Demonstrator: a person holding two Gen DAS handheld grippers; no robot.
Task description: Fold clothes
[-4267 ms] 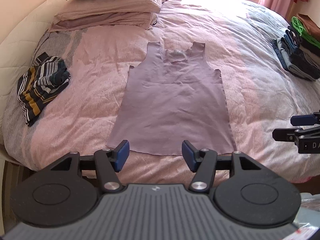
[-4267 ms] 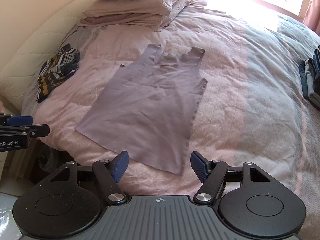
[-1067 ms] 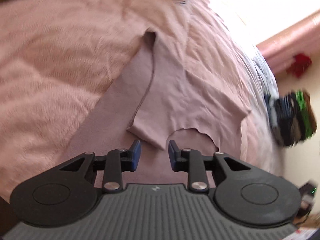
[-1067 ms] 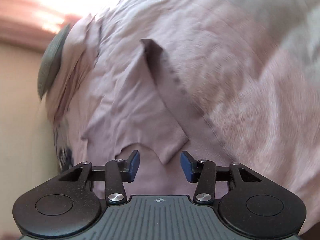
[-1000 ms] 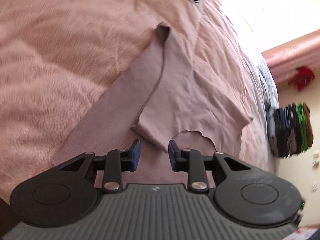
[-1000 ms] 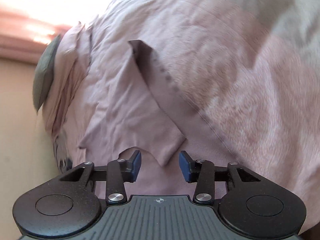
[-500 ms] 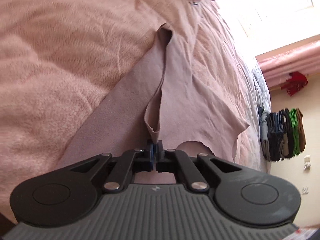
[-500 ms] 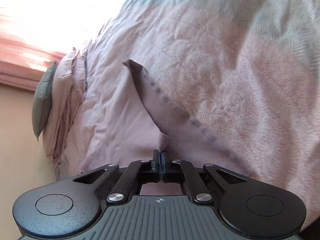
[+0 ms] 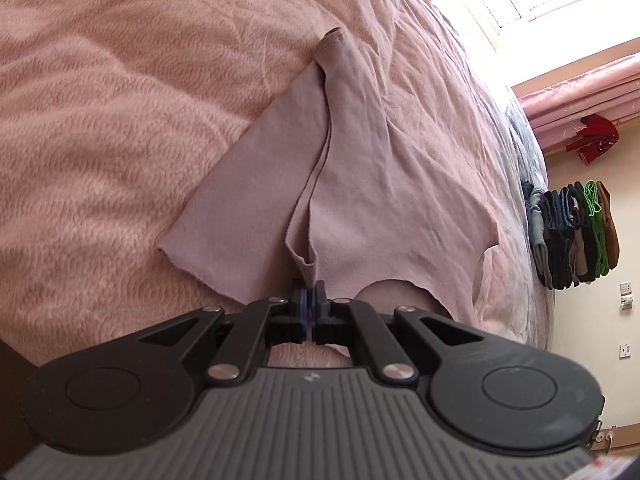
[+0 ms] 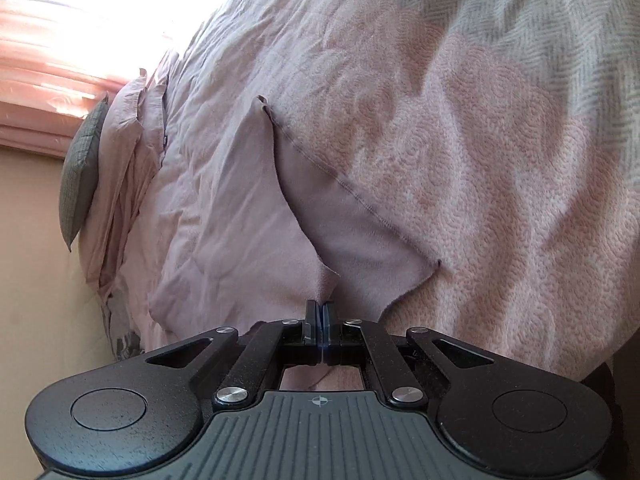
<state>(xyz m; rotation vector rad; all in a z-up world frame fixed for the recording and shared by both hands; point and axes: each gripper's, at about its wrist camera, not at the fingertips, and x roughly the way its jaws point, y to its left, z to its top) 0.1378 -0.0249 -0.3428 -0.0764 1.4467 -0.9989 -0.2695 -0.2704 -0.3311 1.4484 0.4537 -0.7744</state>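
Note:
A mauve sleeveless top [image 9: 380, 184] lies spread on the pink bed cover [image 9: 100, 100]. In the left wrist view my left gripper [image 9: 309, 294] is shut on the tip of one shoulder strap, which rises off the bed in a narrow fold. The curved neck opening shows just right of the fingers. In the right wrist view the same top [image 10: 248, 232] lies ahead, and my right gripper [image 10: 321, 312] is shut on the other strap, drawn up into a peak. Each gripper is out of the other's view.
A stack of folded dark, green and brown clothes [image 9: 572, 236] sits at the bed's far side, near pink curtains [image 9: 576, 92] and a bright window. Pillows [image 10: 120, 168] and a grey-green cushion [image 10: 82, 172] lie at the head of the bed.
A second ago both grippers stood open around the strap tips. Both have since shut on them and drawn the straps up and back, so the fabric now rises in folds.

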